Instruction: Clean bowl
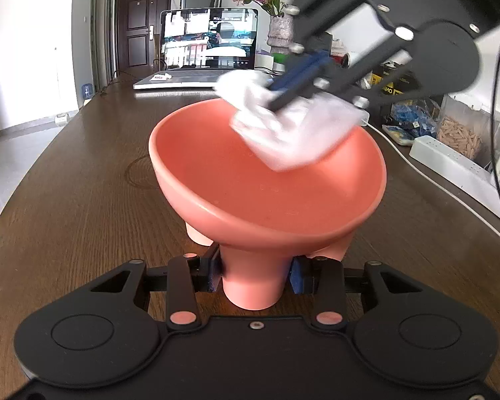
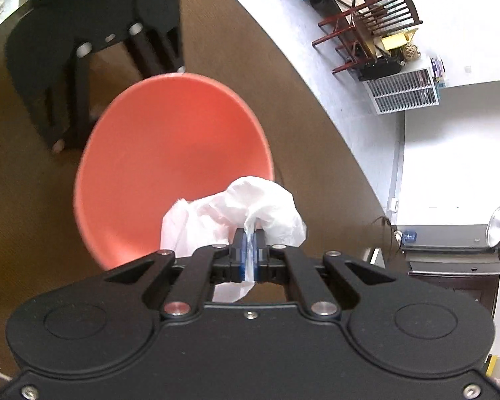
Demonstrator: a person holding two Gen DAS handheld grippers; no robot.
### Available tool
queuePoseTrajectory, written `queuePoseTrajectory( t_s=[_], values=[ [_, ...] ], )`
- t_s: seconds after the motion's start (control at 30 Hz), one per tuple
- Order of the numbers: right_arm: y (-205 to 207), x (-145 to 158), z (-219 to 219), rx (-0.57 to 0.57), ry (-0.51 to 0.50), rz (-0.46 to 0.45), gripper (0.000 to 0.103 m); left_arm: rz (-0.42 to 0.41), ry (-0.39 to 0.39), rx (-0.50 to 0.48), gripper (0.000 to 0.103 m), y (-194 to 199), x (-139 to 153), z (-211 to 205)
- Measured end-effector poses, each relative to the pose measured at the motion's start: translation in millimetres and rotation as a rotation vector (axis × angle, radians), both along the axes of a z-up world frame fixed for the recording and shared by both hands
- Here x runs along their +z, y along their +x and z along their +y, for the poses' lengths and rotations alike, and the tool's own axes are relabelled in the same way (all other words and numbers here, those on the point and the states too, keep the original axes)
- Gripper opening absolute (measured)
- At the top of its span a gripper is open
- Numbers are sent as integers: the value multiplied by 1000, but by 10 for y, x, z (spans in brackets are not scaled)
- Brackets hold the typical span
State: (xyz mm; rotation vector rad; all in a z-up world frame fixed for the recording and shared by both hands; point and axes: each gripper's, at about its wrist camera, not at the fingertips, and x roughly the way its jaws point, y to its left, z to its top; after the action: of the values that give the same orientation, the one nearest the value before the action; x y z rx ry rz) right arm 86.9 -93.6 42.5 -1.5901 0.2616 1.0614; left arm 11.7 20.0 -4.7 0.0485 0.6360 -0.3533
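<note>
Left gripper (image 1: 255, 275) clamps a leg of the pink bowl (image 1: 266, 180); right gripper (image 2: 249, 256) pinches a white tissue (image 2: 236, 213) at the far rim. Wiping looks midway; inside shows no visible dirt.

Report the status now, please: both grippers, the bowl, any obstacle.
Left gripper shut on bowl foot. Right gripper shut on tissue, at bowl's inner wall. No obstacle near.

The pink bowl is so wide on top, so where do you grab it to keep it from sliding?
Grab one leg, low down, coming in level from the near side. The bowl flares too wide for two fingers, but its legs are narrow cylinders. The left gripper already clamps the front leg that way while the right gripper wipes with the tissue.
</note>
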Motion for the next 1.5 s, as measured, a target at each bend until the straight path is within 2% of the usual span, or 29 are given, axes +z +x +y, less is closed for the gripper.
queuePoseTrajectory(
  t_s=[0.27,0.5,0.77,0.9,1.23,1.5],
  values=[
    [-102,45,-112,22,-39,10,2,-1,5,0,38,-61,19,-46],
    [-445,-37,-128,99,-57,17,2,-1,6,0,38,-39,13,-112],
    [-799,-26,143,252,-19,39,2,0,3,0,39,-44,7,-90],
    [-789,-8,348,296,19,-20,2,0,2,-1,39,-27,-2,-73],
    [-221,-29,622,184,59,-47,2,-1,3,-1,39,18,-20,17],
    [87,68,330,66,75,-60,2,0,2,-4,38,65,-43,153]
  ],
)
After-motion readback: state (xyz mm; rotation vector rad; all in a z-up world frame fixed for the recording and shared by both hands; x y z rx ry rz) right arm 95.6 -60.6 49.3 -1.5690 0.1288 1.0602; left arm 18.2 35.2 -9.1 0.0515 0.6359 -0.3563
